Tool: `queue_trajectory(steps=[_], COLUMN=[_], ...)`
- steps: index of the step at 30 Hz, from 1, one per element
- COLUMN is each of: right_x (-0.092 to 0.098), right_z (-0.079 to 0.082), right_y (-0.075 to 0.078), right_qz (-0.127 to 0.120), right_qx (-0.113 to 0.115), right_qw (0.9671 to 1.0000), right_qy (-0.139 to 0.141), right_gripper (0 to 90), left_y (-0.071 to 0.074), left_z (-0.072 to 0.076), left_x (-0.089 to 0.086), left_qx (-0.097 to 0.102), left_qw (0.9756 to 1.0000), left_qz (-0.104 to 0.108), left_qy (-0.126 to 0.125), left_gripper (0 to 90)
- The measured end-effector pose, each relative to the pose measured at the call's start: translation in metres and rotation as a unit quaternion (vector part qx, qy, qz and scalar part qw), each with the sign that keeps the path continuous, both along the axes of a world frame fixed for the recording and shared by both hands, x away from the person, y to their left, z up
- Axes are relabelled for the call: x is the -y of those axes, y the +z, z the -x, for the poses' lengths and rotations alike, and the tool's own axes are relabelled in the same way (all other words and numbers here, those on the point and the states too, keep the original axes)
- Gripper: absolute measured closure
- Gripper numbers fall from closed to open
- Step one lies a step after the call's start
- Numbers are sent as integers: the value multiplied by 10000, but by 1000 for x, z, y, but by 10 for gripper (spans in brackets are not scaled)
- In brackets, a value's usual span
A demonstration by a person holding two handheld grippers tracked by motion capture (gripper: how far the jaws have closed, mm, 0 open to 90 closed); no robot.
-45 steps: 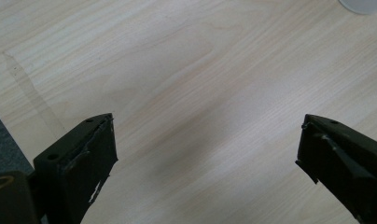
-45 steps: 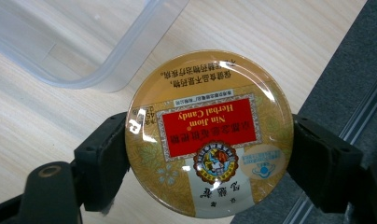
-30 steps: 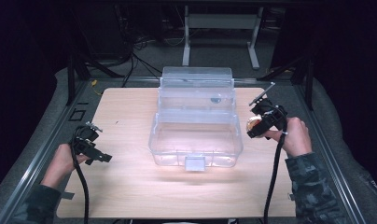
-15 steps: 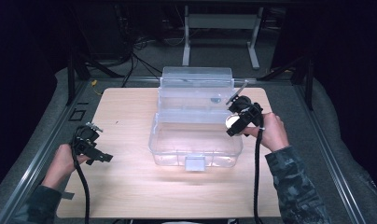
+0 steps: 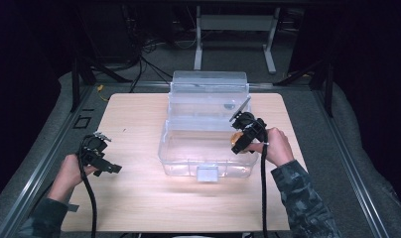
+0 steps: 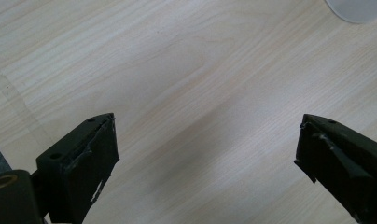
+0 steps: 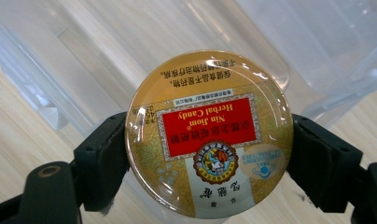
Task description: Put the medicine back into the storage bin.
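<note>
I take the clear plastic storage box (image 5: 203,144) with its lid hinged back as my landmark; it sits on the pale wooden tabletop (image 5: 139,198), toward the far middle of it.

My right gripper (image 5: 238,141) is at the box's right-hand wall, over the near right corner of the open tub. Its jaws are clamped on a round, flat, gold-coloured candy tin (image 7: 209,133) with a red label panel reading "Nin Jiom Herbal Candy". In the right gripper view I see both black pads pressing the tin's rim from either side, the printed lid facing the camera and the lettering upside down. Behind the tin I can see the box's clear walls and ribs, with strips of wood showing through and beside them. From the high view the tin (image 5: 236,140) shows as a small orange-gold spot just inside the box's right edge, above the tub rather than resting on its floor, as far as I can tell.

My left gripper (image 5: 100,163) is well apart from the box, off to its left near the left edge of the tabletop. In the left gripper view its jaws stand wide with nothing between them, bare wood grain beneath, and a pale rounded corner of the box (image 6: 359,7) just at the top right.
</note>
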State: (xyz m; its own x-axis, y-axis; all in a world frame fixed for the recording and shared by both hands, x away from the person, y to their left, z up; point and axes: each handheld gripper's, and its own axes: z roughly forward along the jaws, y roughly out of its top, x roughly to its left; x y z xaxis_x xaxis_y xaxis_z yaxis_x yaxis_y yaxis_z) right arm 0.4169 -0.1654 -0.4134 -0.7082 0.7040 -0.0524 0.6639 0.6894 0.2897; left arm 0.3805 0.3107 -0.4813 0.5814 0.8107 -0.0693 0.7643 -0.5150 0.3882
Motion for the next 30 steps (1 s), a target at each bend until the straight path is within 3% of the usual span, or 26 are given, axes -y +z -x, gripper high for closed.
queue_trajectory(steps=[1, 3, 14, 16, 17, 18, 22, 30], right_x=[-1, 0, 1, 2, 3, 5, 7, 9], right_z=[0, -1, -4, -3, -4, -5, -4, -4], right_y=[-2, -7, -26, -28, -29, -30, -29, -31], right_qz=[115, -33, -70, 126, 22, -159, -15, -71], right_qx=[4, -77, -335, -309, -345, -432, -366, -437], right_qw=[9999, 10000, 9994, 9994, 9994, 9989, 9993, 9990], right_qy=[-19, 27, 25, -17, -34, -4, -72, -86], right_gripper=[200, 200, 199, 199, 199, 199, 199, 198], left_y=[0, 0, -1, -2, -2, -3, -3, -3], left_z=[0, -1, -1, -2, -2, -2, -3, -4], left_x=[0, -1, 3, 3, 3, 3, 6, 9], left_qx=[-4, -16, -42, -59, -65, -70, -67, -89], left_qw=[10000, 10000, 10000, 10000, 9999, 9999, 9999, 9999], left_qz=[-6, -9, -52, -52, -63, -63, -80, -91], left_qy=[8, 12, -43, -49, -42, -44, -99, -114], left_gripper=[56, 56, 61, 61, 62, 61, 61, 63])
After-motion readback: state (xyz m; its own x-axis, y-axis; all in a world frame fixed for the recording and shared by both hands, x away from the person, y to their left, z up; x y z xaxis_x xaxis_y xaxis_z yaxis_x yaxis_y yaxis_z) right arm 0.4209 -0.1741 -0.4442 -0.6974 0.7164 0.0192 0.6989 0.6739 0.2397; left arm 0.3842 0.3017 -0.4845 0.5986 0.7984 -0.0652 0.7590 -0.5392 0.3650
